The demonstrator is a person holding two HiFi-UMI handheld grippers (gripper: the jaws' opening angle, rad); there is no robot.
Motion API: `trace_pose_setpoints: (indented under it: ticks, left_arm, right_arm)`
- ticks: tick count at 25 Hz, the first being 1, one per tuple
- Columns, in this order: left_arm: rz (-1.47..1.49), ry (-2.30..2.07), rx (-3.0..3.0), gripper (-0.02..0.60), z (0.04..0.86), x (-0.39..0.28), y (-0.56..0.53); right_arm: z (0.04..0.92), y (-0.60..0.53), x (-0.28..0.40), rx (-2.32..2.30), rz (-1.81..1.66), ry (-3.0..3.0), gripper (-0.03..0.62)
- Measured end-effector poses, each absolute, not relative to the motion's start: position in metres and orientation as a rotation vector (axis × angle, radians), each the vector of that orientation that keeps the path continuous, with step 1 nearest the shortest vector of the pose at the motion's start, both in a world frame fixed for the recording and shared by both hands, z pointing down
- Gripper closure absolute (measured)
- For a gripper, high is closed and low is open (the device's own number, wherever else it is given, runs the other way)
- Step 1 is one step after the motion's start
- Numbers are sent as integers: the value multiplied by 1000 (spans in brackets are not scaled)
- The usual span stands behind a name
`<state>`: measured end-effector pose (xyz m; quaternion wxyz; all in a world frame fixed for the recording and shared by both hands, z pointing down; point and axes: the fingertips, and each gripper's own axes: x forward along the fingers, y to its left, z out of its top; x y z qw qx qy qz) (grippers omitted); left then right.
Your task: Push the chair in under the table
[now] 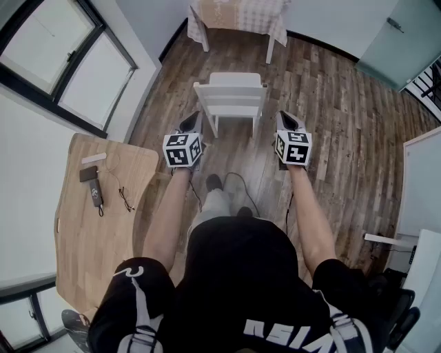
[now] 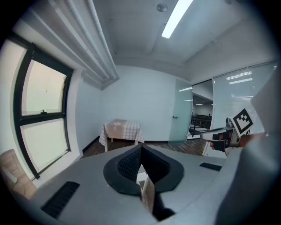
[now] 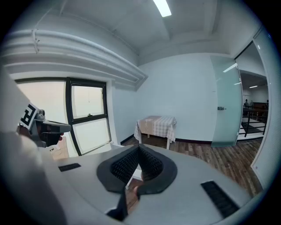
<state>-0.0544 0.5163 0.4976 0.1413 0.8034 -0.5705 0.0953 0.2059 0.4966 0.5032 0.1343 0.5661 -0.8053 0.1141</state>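
Note:
A white wooden chair (image 1: 231, 96) stands on the wood floor with its back toward me. It is a short way from the small table with a checked cloth (image 1: 238, 17). My left gripper (image 1: 193, 120) hangs shut and holding nothing just off the chair back's left corner. My right gripper (image 1: 285, 120) is shut and holding nothing to the right of the chair. Neither touches the chair that I can see. In the left gripper view the shut left gripper (image 2: 140, 151) points toward the table (image 2: 120, 129). The right gripper (image 3: 138, 151) points toward the table (image 3: 156, 125) too.
A wooden desk (image 1: 79, 234) with a small black device (image 1: 93, 187) and a cable lies at my left, under a large window (image 1: 58, 58). A frosted glass door (image 1: 400, 41) is at the far right, white furniture (image 1: 420, 193) at the right edge. A black cable (image 1: 241, 189) trails on the floor.

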Motion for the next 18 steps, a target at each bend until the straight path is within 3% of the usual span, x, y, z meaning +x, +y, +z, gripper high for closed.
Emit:
trace_pose_setpoints:
  ticks: [18]
  left_arm:
    - [361,-1635,2284,556,533,-70,429]
  right_arm:
    - [534,413,192,1587,384,-2326,580]
